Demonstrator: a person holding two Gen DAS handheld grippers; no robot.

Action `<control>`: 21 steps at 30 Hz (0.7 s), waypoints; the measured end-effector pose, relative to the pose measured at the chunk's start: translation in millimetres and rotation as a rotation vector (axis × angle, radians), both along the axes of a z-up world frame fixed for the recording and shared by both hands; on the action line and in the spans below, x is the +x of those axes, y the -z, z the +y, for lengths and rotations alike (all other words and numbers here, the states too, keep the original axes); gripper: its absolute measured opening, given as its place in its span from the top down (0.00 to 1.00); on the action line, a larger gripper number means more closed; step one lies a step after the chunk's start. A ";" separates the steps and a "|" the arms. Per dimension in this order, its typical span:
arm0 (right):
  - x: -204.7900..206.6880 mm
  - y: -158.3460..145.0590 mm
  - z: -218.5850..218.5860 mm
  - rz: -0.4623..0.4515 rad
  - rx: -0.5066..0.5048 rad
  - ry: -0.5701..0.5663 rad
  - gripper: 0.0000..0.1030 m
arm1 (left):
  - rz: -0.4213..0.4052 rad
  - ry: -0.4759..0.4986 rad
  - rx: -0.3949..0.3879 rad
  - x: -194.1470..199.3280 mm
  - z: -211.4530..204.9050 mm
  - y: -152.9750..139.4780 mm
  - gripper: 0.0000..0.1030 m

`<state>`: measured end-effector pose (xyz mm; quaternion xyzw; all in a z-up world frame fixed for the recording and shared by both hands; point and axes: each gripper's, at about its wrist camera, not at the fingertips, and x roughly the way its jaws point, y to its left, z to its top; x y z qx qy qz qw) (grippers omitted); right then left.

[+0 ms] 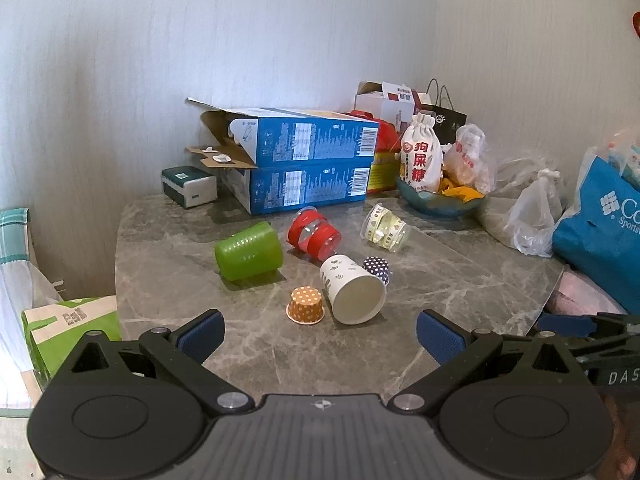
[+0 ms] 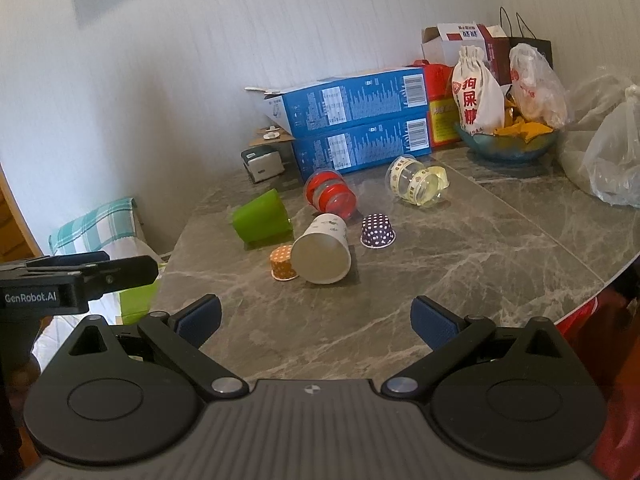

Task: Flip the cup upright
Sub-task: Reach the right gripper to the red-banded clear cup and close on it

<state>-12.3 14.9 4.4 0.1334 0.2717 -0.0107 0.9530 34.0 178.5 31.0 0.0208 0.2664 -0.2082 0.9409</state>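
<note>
Several cups lie on the grey marble table (image 1: 460,280). A white paper cup (image 1: 352,290) (image 2: 322,250) lies on its side, mouth toward me. A green plastic cup (image 1: 250,250) (image 2: 262,220), a red cup (image 1: 314,234) (image 2: 330,194) and a clear patterned cup (image 1: 386,228) (image 2: 416,180) also lie on their sides. An orange dotted cup (image 1: 306,306) (image 2: 282,263) and a purple dotted cup (image 1: 377,268) (image 2: 378,231) stand mouth down. My left gripper (image 1: 320,334) and right gripper (image 2: 316,320) are open, empty, short of the cups.
Two stacked blue boxes (image 1: 308,160) (image 2: 360,120), a tissue pack (image 1: 188,186), a bowl with snack bags (image 1: 440,196) (image 2: 506,140) and plastic bags (image 1: 536,216) (image 2: 612,160) line the back and right. A blue bag (image 1: 600,232) sits far right.
</note>
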 end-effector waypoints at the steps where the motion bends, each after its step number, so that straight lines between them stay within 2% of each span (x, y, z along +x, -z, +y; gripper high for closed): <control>1: 0.3 -0.1 -0.1 0.003 0.001 0.003 0.01 | -0.001 0.003 0.001 1.4 0.1 -0.1 0.00; 5: 5.5 -1.4 -3.2 0.008 -0.002 0.010 0.01 | -0.022 0.014 -0.009 6.9 0.8 -1.2 0.00; 9: 16.8 -1.4 -8.9 -0.003 0.002 0.013 0.01 | -0.006 0.034 -0.066 19.7 4.7 3.1 0.00; 12: 31.7 0.5 -15.2 -0.028 -0.002 0.009 0.01 | -0.025 0.052 -0.076 28.7 2.4 9.4 0.00; 15: 52.3 0.9 -22.4 -0.029 0.008 -0.020 0.01 | -0.049 0.072 -0.058 39.6 -2.2 13.9 0.00; 18: 87.1 -2.0 -25.6 0.010 -0.041 -0.057 0.01 | -0.033 0.086 0.000 51.5 -9.3 19.5 0.00; 21: 133.3 -5.3 -28.6 0.066 -0.070 -0.108 0.01 | 0.011 0.077 -0.016 67.5 -6.5 27.2 0.00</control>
